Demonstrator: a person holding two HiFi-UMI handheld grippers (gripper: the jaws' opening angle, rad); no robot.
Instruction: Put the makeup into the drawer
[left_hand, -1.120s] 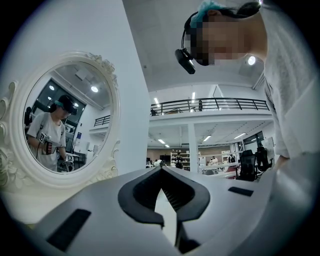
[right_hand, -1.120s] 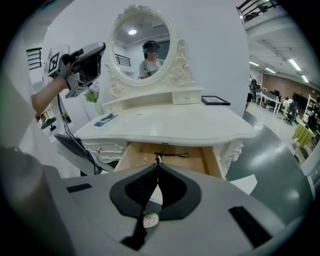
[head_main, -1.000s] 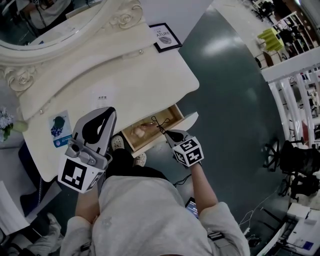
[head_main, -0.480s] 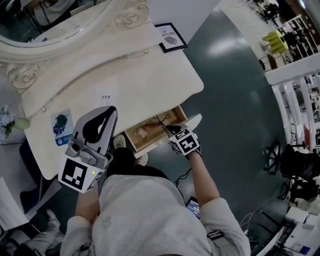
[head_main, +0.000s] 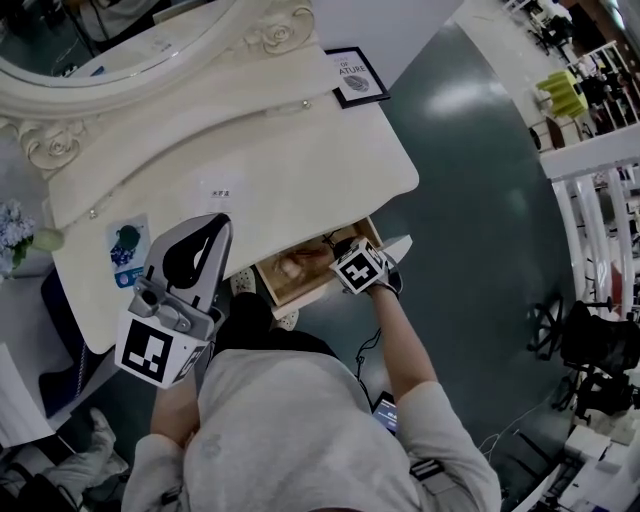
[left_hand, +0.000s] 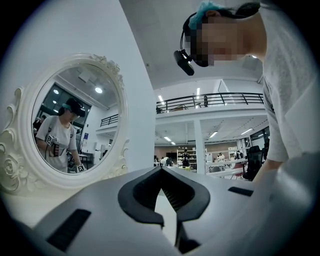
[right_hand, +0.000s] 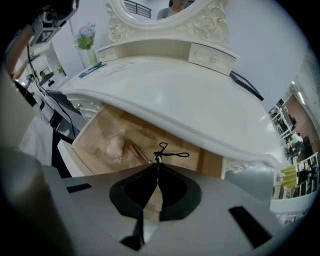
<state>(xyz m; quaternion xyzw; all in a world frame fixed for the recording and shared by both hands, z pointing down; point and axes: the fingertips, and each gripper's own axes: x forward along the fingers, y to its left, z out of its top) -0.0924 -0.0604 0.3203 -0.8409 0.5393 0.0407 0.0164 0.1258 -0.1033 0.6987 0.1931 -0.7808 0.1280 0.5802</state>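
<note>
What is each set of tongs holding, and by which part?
The right tongs pinch a thin black looped tool at its near end, loops free over the drawer. The left tongs hold nothing.

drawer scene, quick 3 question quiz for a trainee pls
1. True or false: the drawer is shut.
2. What is the right tool shut on? A nothing; B a black looped makeup item; C a bottle.
3. Fill in: in the right gripper view, the pink item in the drawer lies to the ____ of the held item.
Key: 1 false; 2 B; 3 left.
</note>
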